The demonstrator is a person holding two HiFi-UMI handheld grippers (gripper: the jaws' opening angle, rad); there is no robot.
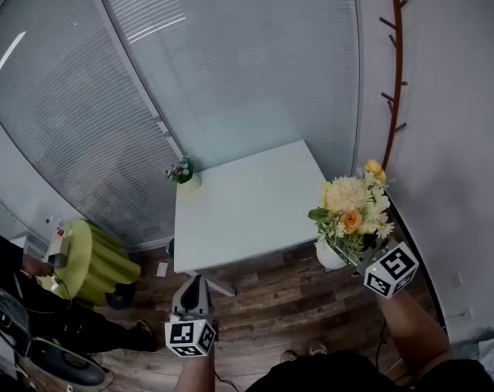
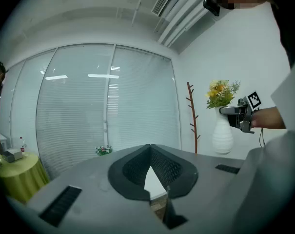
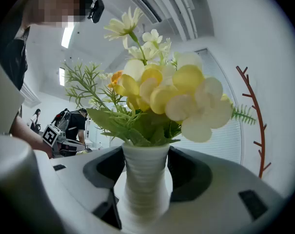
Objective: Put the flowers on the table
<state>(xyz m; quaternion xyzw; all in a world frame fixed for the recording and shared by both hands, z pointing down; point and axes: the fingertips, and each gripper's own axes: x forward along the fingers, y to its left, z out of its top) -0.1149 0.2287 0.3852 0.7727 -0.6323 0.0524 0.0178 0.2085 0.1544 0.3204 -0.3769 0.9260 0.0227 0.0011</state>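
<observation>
My right gripper (image 3: 146,152) is pinching the ribbed neck of a white vase (image 3: 143,184), a pad pressed to each side, jaws set wide around it. The vase stands upright and holds the flowers (image 1: 353,207): yellow, cream and orange blooms with green leaves. In the head view it hangs in the air just off the near right corner of the white table (image 1: 238,211), over the wooden floor (image 1: 255,300), not on the tabletop. My left gripper (image 1: 191,292) sits low in front of the table's near edge, its jaw tips pressed together with nothing between them.

The tabletop is bare except for a small pot of flowers (image 1: 182,172) at its far left corner. The table's far edge lies against the glass wall with blinds (image 1: 189,72). To the right, a brown coat stand (image 1: 393,64) rises against the white wall (image 1: 459,137), near the vase. A round green-covered table (image 1: 83,260) stands well apart on the left.
</observation>
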